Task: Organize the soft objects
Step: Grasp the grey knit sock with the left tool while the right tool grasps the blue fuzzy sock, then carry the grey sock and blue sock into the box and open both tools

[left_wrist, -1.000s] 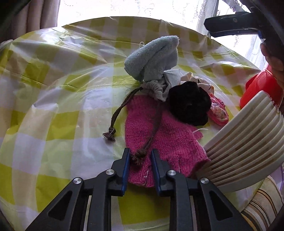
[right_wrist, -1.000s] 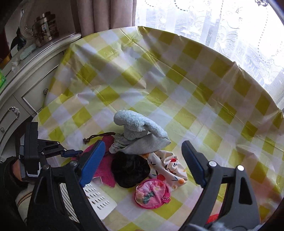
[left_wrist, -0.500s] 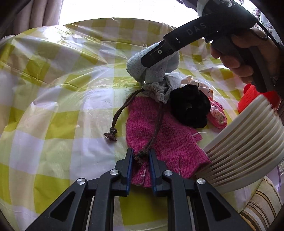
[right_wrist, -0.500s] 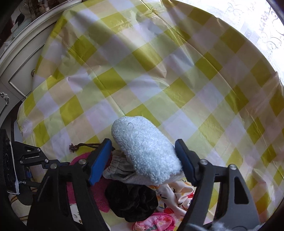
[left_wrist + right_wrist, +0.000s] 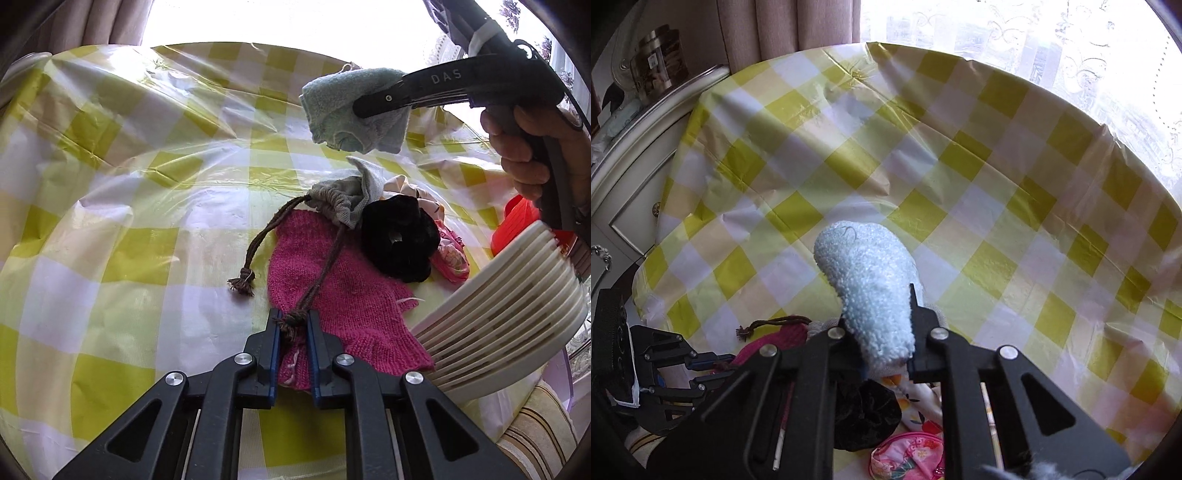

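My right gripper (image 5: 886, 332) is shut on a pale blue fluffy cloth (image 5: 868, 288) and holds it above the table; the cloth also shows lifted in the left wrist view (image 5: 351, 110). My left gripper (image 5: 291, 325) is shut on the knotted brown drawstring (image 5: 295, 317) of a grey pouch (image 5: 340, 203), low over a pink knitted piece (image 5: 340, 295). A black scrunchie (image 5: 399, 240), a printed cloth (image 5: 406, 188) and a pink floral pouch (image 5: 450, 254) lie in the pile beside it.
A white slatted basket (image 5: 498, 317) stands at the right by the pile, with a red container (image 5: 517, 225) behind it. The yellow checked tablecloth (image 5: 960, 177) covers the round table. A white cabinet (image 5: 628, 184) stands beyond the table's left edge.
My right gripper closed on the blue cloth and lifted it off the pile. My left gripper narrowed onto the drawstring knot.
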### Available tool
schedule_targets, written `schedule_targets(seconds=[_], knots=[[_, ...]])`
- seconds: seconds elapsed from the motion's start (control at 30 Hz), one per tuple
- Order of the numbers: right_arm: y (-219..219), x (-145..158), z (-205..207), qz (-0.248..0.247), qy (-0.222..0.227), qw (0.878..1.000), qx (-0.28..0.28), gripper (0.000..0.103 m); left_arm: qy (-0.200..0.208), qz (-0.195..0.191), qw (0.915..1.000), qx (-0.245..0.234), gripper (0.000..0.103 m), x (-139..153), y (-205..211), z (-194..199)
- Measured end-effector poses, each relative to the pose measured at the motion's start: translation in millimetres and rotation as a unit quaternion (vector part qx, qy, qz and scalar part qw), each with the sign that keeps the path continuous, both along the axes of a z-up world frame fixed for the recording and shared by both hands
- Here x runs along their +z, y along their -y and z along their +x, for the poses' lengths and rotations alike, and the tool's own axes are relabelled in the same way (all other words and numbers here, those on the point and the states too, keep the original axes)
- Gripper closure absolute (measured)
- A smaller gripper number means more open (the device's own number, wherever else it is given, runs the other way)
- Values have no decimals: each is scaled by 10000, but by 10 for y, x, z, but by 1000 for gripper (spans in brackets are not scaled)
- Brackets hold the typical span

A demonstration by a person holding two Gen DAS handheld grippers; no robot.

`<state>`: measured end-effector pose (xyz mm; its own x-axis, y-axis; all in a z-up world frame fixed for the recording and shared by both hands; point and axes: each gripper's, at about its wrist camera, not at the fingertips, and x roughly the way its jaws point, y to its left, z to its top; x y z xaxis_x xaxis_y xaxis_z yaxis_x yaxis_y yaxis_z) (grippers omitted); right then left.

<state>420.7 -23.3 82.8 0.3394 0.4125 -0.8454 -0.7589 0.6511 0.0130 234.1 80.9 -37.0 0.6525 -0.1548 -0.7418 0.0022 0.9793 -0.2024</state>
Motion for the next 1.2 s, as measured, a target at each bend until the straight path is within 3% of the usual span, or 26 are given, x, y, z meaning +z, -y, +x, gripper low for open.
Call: schedule_targets(seconds=[0.1,0.33,0.37,0.5,0.63,0.7,0.9,1.0,1.07,1.2], knots=[[202,163,-48,160,189,9992,-318,86,2,-79,9999,132,86,-1,-65,-20],[768,315,-326,296,403,9940,-976,86,201,4,9994,289,49,114,-98,-70],[857,314,-378,331,378,9931,-1059,86,258,29,9993,255,48,153,-98,-51],[1168,273,-597,362,294,9889,-1409,86,441,158,9989,-16,48,345,-49,171],[1381,262,-898,338,330,9859,-1603,86,342,-255,9982,-424,48,451,-2,601],[1488,266,-1033,312,391,9845,-1684,86,172,-385,9967,-690,49,465,83,842],[1827,247,-1345,227,532,9786,-1977,86,-655,-812,9908,-867,49,277,202,1372],[1946,169,-1527,253,427,9778,-2037,86,-890,-614,9899,-916,49,155,319,1461],[1984,116,-1644,241,392,9766,-2103,86,-875,-458,9914,-859,77,130,337,1493],[2096,7,-1799,281,178,9742,-2234,86,-641,-482,9939,-757,83,208,256,1446]])
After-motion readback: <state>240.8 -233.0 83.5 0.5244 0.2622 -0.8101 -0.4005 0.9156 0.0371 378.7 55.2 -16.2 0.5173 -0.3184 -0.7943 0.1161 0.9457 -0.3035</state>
